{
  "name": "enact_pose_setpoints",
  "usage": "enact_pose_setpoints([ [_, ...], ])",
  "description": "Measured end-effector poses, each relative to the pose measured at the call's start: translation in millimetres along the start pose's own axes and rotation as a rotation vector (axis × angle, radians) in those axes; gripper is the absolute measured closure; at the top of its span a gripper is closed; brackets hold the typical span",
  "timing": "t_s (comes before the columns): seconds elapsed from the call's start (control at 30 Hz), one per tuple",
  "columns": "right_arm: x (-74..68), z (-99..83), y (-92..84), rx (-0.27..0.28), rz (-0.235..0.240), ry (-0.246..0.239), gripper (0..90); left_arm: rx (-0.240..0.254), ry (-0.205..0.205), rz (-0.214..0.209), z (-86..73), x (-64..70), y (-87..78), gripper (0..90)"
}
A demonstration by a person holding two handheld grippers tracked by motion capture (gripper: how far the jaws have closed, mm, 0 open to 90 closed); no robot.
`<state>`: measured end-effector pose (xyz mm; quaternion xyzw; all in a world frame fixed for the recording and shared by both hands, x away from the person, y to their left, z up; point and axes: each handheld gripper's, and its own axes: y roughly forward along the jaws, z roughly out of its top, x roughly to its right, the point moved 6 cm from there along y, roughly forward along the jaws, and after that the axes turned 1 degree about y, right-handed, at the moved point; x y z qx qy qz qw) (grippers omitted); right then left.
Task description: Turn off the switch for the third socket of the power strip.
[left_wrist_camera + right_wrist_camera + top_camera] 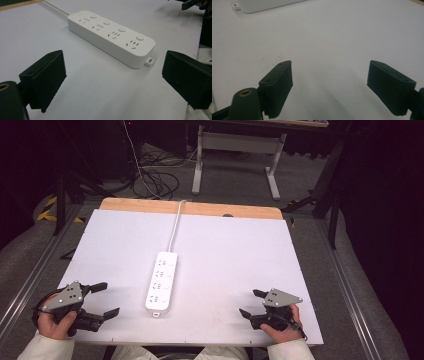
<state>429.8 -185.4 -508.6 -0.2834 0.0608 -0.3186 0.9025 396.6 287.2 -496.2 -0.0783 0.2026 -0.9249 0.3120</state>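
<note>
Left claw: jaws spread wide, empty, held low at the white surface near edge. Right claw: jaws spread wide, empty, likewise low. Power strip lies between them, nearer the left claw, touching neither.

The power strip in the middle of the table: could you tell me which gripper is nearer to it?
Left. The left gripper sits just to the left of the power strip, while the right gripper is farther off on its right side.

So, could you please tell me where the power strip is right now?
In the high view, the white power strip lies near the middle of the white table, between the left tool and right tool, its cord running to the far edge.
</note>
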Motion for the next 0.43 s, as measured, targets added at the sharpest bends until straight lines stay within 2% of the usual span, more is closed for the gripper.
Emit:
enact_pose_setpoints([
  [0.43,0.1,0.1,0.2,0.002,0.000,0.002,20.6,0.012,0.004,0.017,0.4,-0.5,0.0,5.9],
])
